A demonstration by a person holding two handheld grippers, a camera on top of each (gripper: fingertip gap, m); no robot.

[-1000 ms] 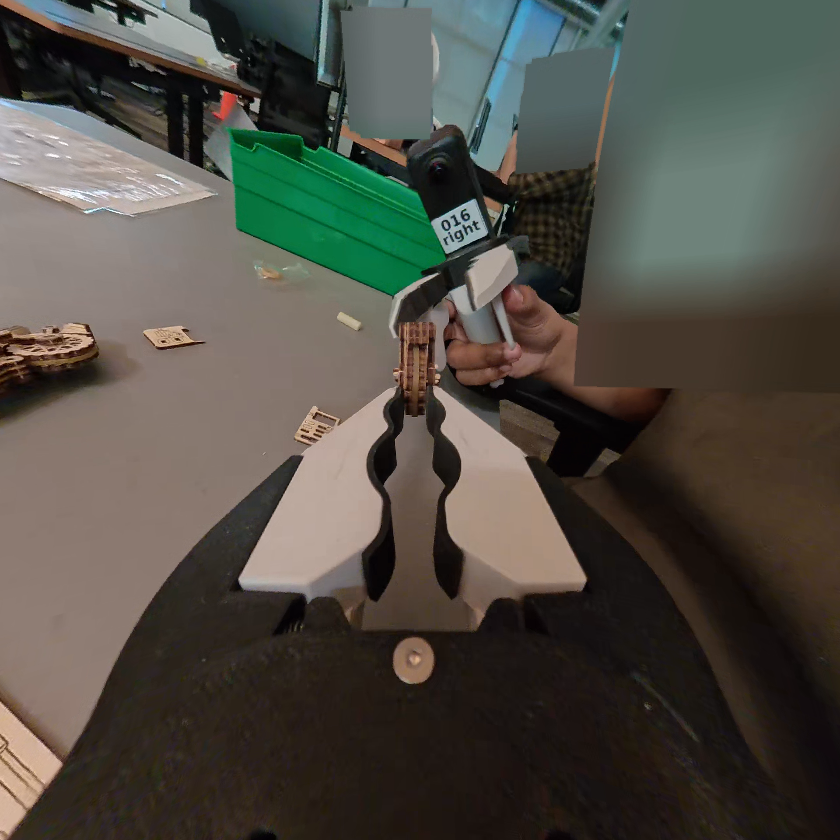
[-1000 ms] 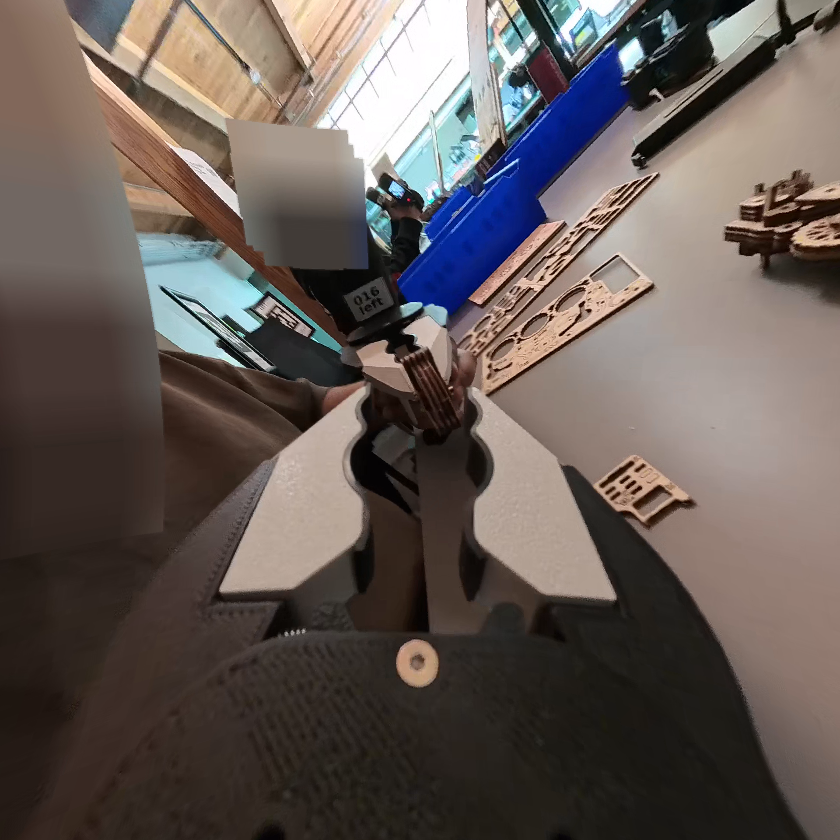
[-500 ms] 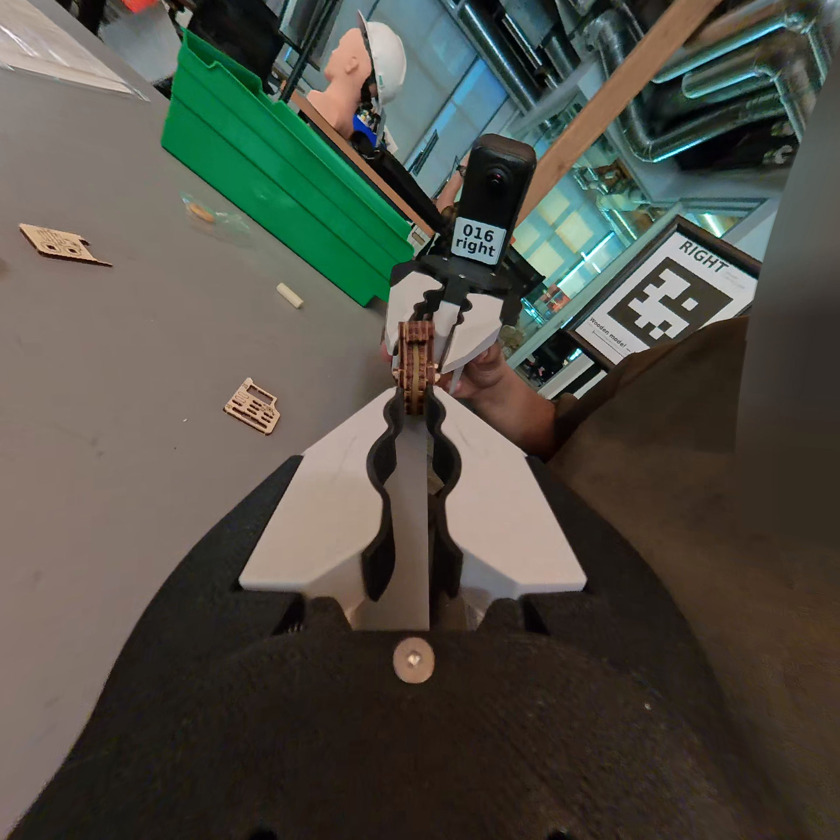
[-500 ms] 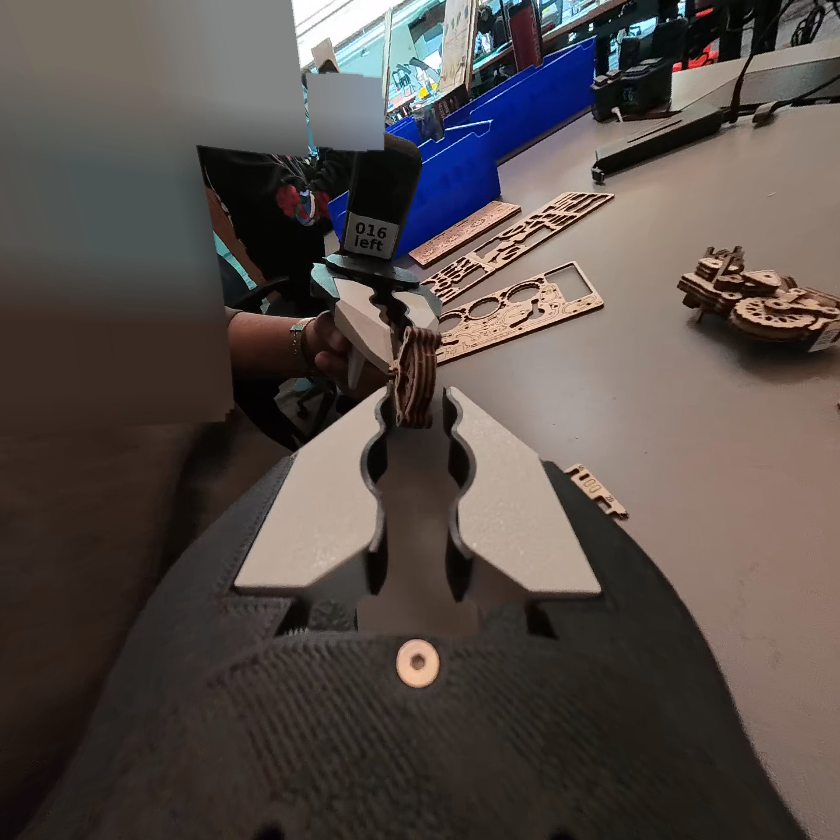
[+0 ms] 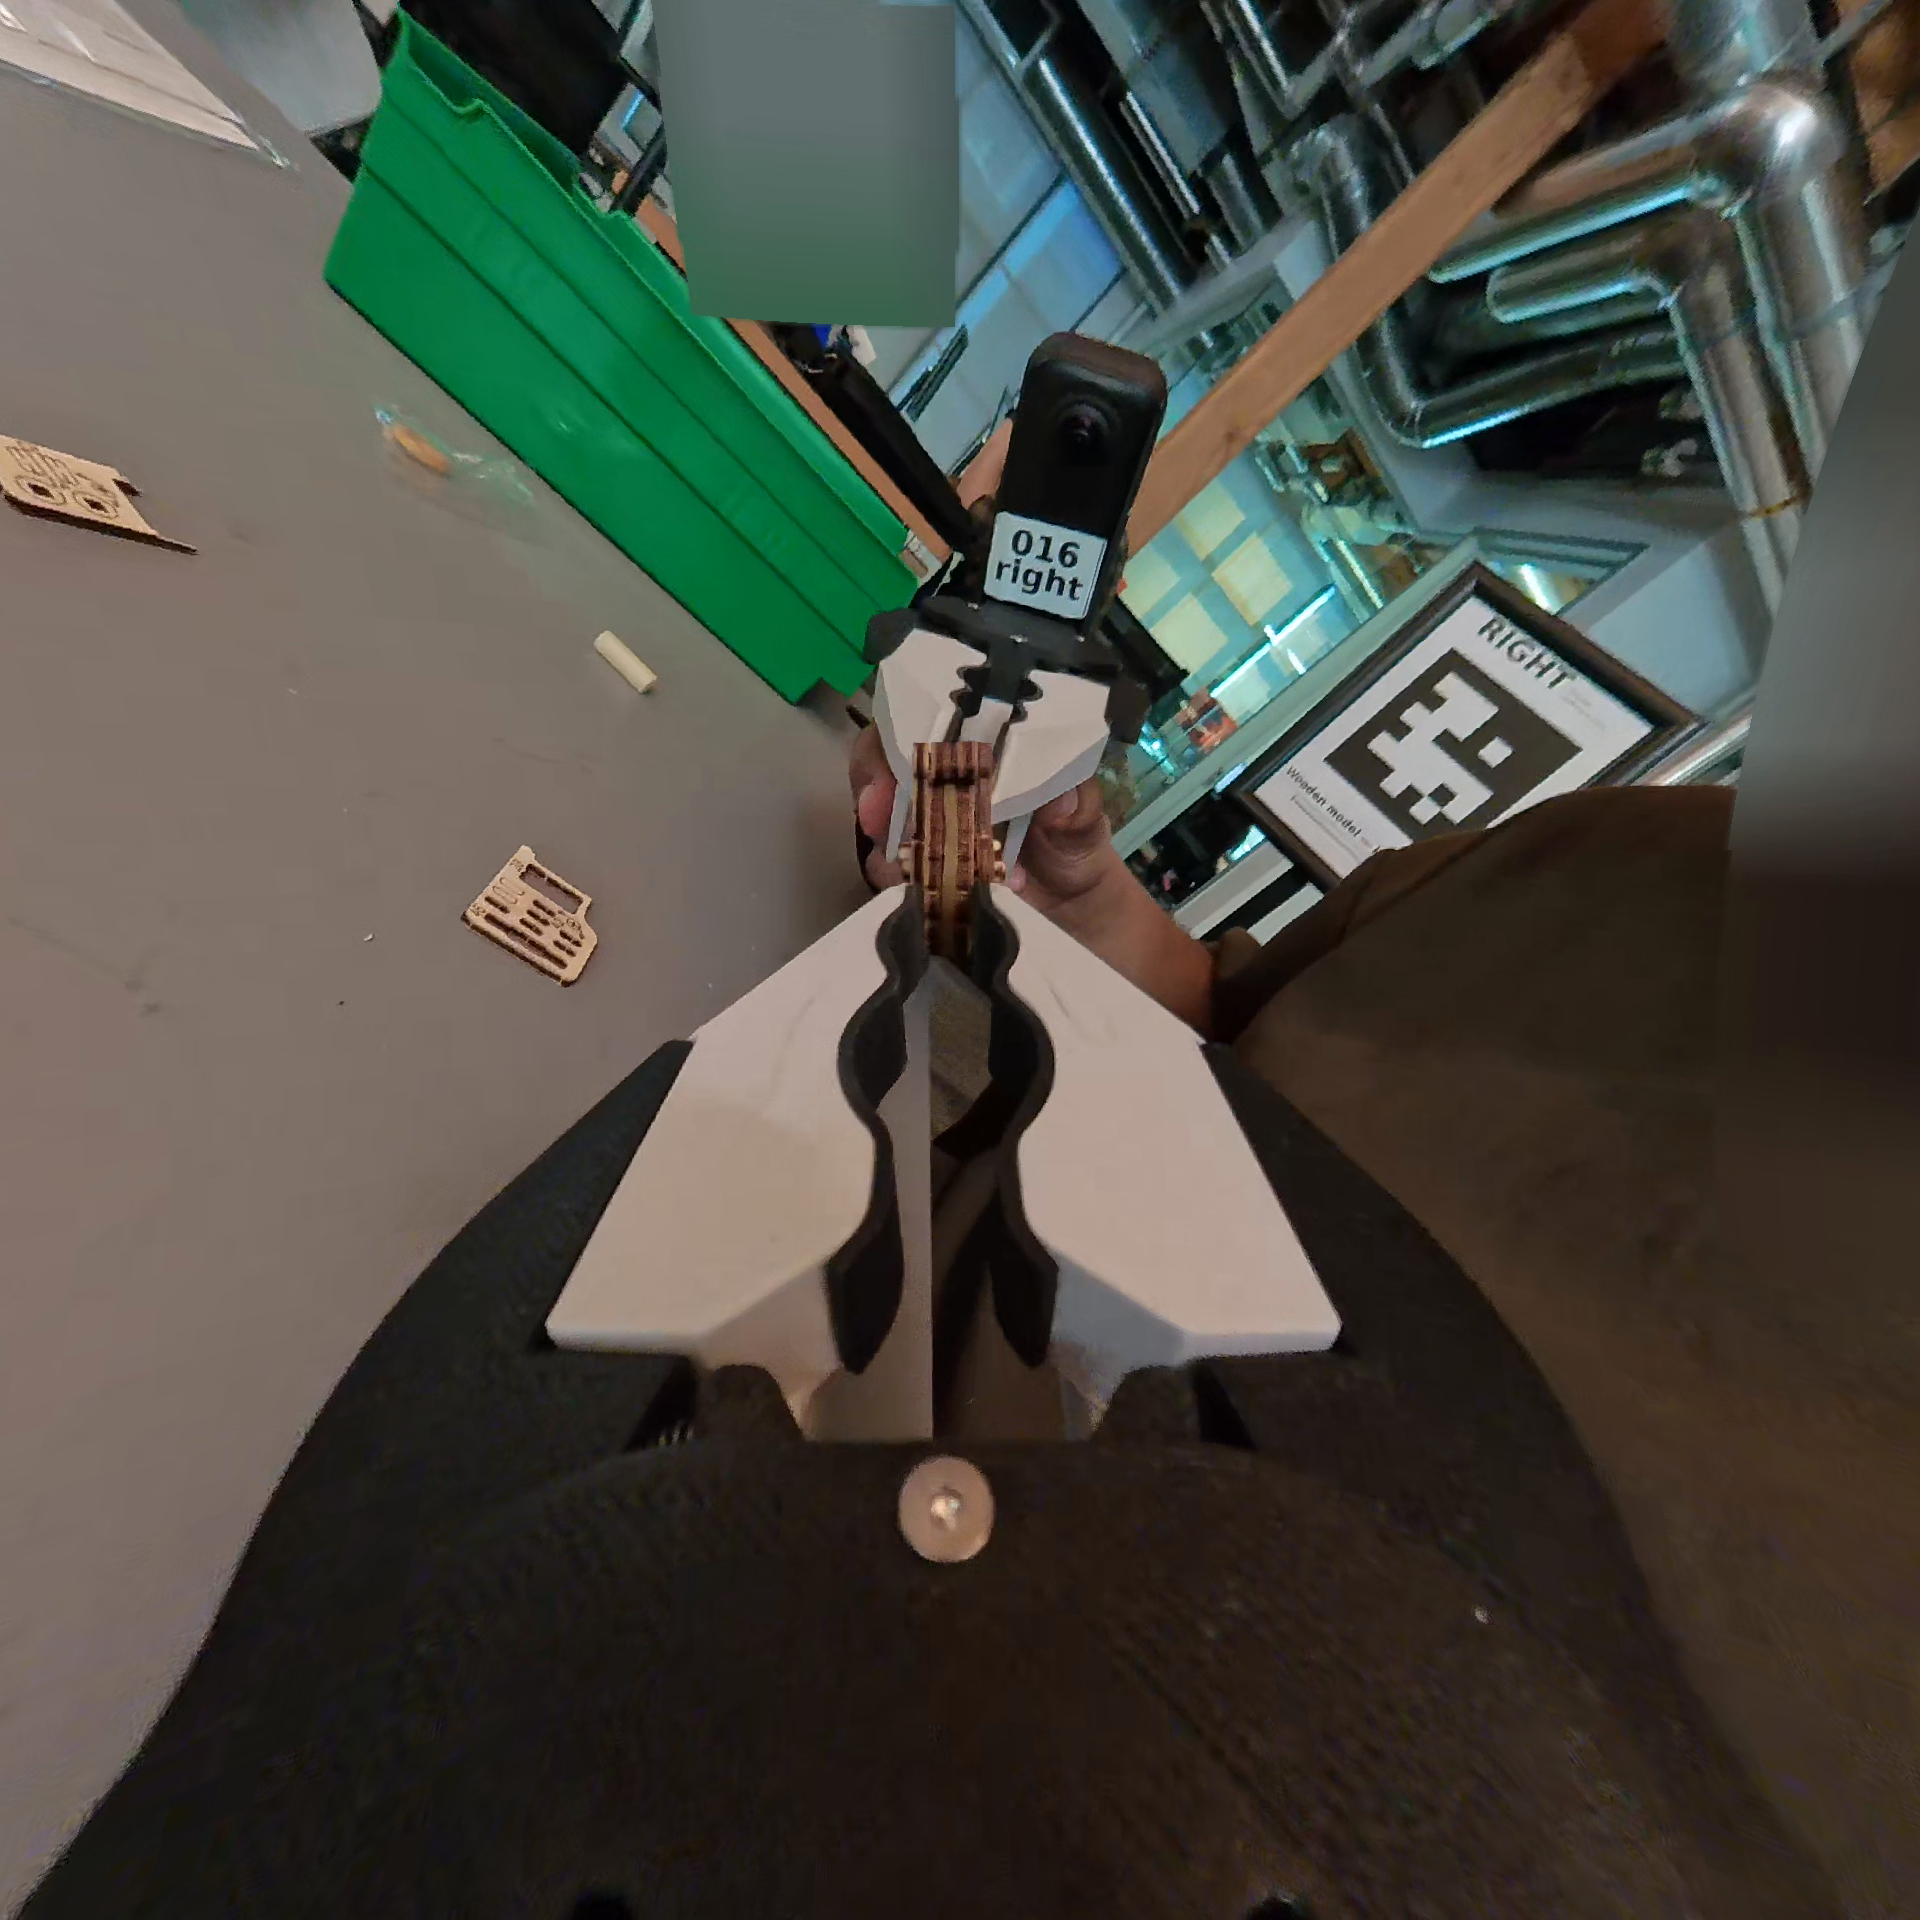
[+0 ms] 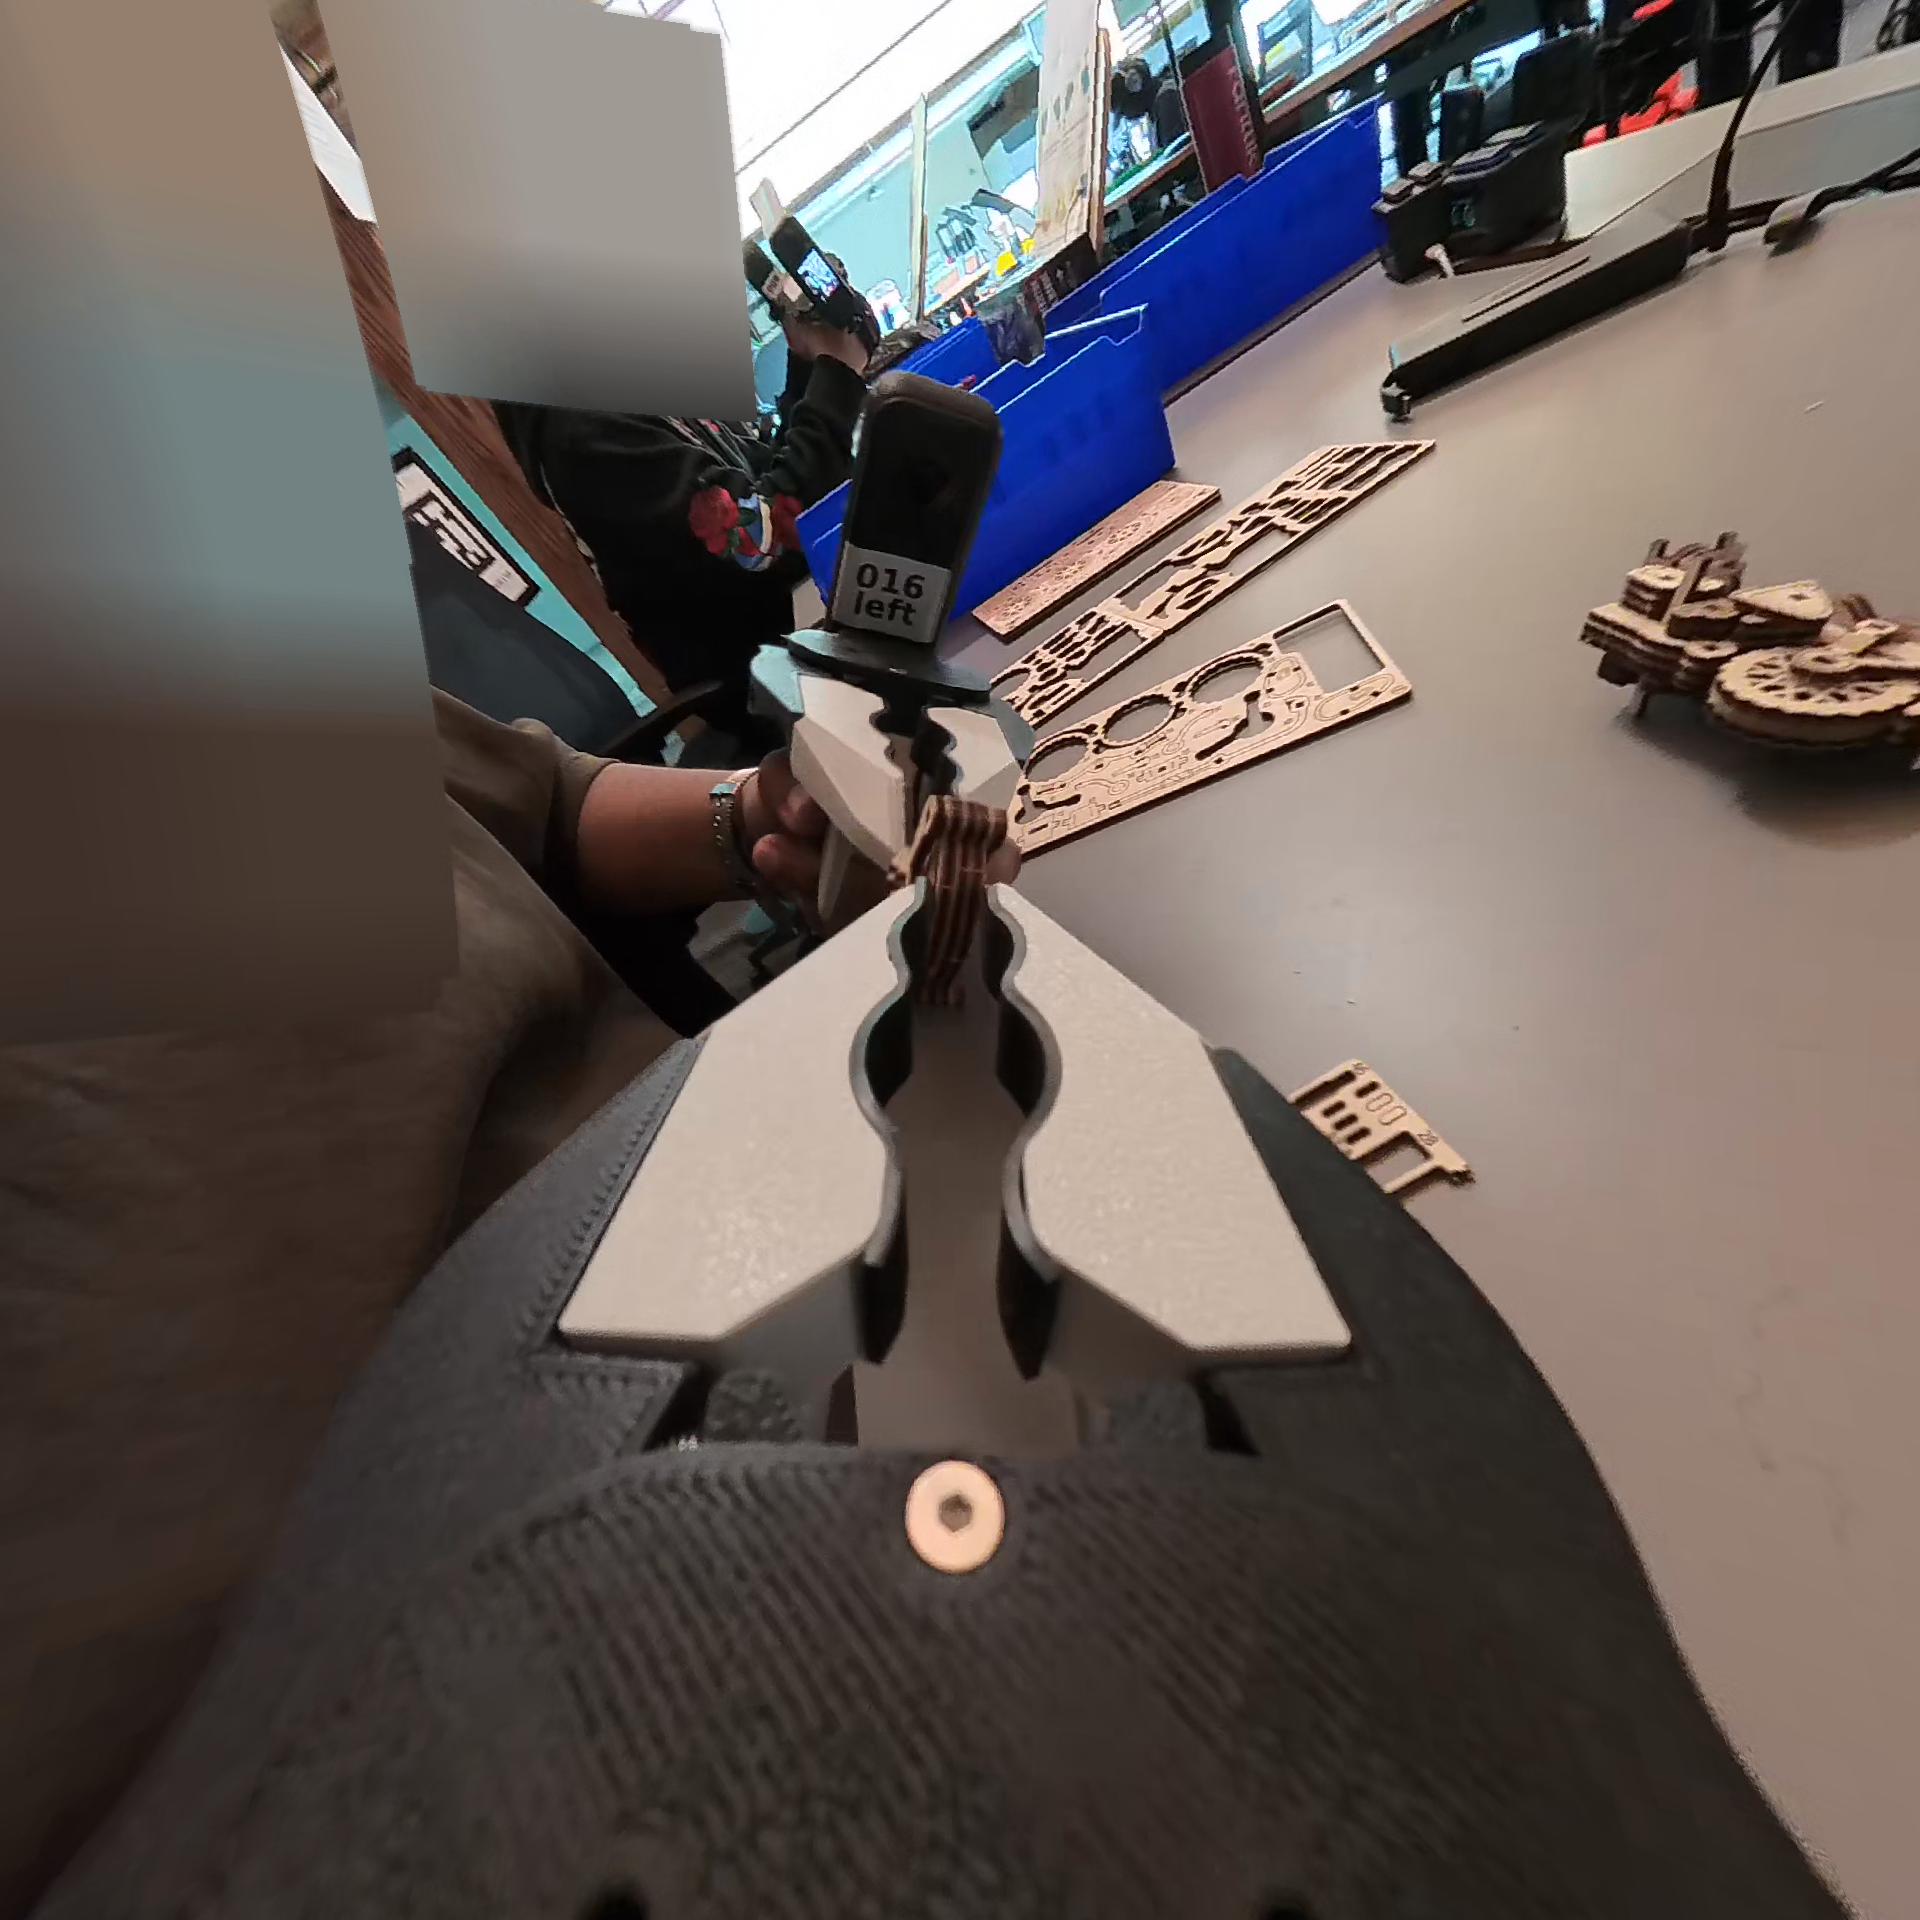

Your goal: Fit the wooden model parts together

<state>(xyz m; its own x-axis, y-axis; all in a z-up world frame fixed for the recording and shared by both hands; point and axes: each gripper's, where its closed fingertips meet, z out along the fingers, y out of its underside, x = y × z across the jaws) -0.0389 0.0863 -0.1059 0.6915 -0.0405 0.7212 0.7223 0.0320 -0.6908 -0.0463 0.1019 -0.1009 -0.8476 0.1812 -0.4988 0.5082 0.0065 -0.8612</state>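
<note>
A small layered wooden wheel part (image 5: pixel 948 831) is held in the air in front of the person, beside the grey table. My left gripper (image 5: pixel 948 920) is shut on its near edge. My right gripper (image 5: pixel 971 743) faces it from the far side and clamps the opposite edge. In the right wrist view the right gripper (image 6: pixel 951 920) is shut on the same part (image 6: pixel 956 847), and the left gripper (image 6: pixel 914 831) meets it tip to tip. The half-built wooden model (image 6: pixel 1766 655) sits on the table to the right.
Cut-out plywood sheets (image 6: pixel 1195 717) lie by a blue bin (image 6: pixel 1091 416). A small wooden fret (image 5: pixel 530 914) lies near the table edge, also visible in the right wrist view (image 6: pixel 1371 1132). A green bin (image 5: pixel 582 416), a white peg (image 5: pixel 623 662) and a wooden scrap (image 5: pixel 62 488) are farther off.
My right gripper's fingers have closed in onto the wooden part. The left gripper has stayed shut on it. Both grippers have tilted and turned together.
</note>
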